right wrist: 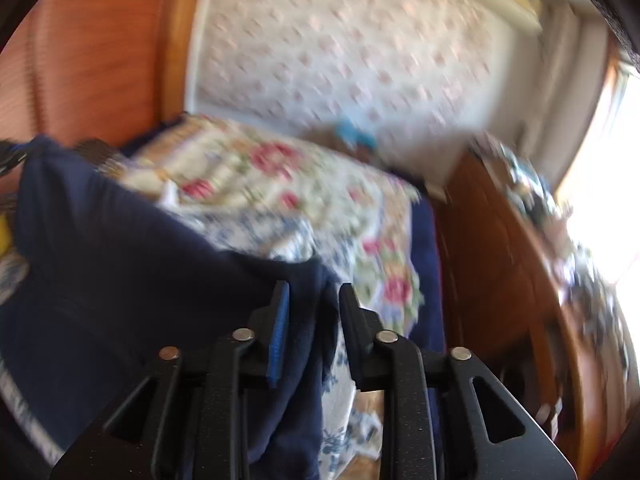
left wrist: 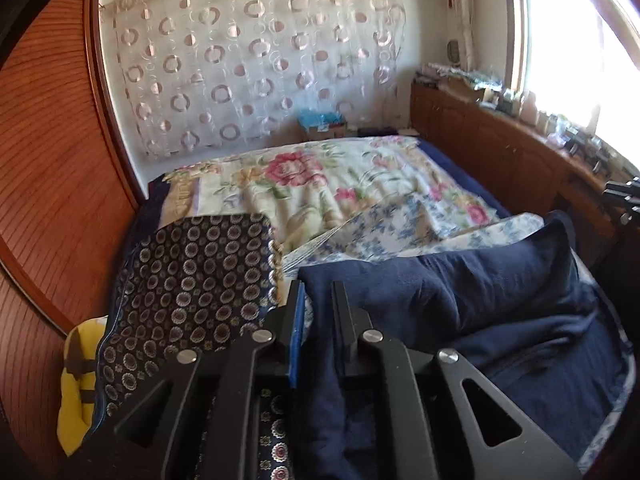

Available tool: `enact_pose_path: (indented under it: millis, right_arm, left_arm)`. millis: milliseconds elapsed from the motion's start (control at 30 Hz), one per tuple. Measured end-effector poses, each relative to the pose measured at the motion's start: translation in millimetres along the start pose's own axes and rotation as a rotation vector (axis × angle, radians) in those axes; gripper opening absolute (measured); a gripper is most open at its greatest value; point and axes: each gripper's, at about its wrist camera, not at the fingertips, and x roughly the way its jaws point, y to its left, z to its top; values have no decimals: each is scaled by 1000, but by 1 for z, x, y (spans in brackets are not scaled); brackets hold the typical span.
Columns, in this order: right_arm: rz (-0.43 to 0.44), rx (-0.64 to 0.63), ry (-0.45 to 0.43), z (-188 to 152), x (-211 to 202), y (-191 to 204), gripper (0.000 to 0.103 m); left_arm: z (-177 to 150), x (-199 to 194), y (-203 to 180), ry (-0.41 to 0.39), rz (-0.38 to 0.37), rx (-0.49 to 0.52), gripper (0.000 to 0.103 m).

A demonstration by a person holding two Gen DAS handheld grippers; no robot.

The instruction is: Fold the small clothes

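Left wrist view: we see the left gripper with its two black fingers drawn close together and a fold of the navy garment pinched between them, the cloth running down between the fingers toward the camera. The rest of the garment spreads to the right over the bed, rumpled, its far edge raised in a soft ridge. Just left of the fingers lies a dark cloth with round medallions, and a yellow item pokes out from under its near left corner. Beyond the garment we see a blue-and-white flowered sheet and, farther back, a cream blanket with pink roses. A curtain with circles hangs on the back wall, and a wooden cabinet runs along the right under a bright window.

In the right wrist view, which is blurred, we see the right gripper with its fingers slightly wider apart; the navy garment hangs through the gap against the blue-padded finger, but we cannot tell whether the other finger presses it. From there the garment stretches away to the left, where its far corner is lifted.
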Motion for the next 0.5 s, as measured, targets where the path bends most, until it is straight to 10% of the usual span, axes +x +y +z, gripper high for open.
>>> enact_pose_path:
  millis: [100, 500]
  right_arm:
    - [22, 3, 4, -15, 11, 8, 26]
    - [151, 142, 35, -79, 17, 16, 51]
  left_arm:
    - [-8, -5, -4, 5, -30, -6, 40]
    - [-51, -41, -24, 14, -112, 16, 56]
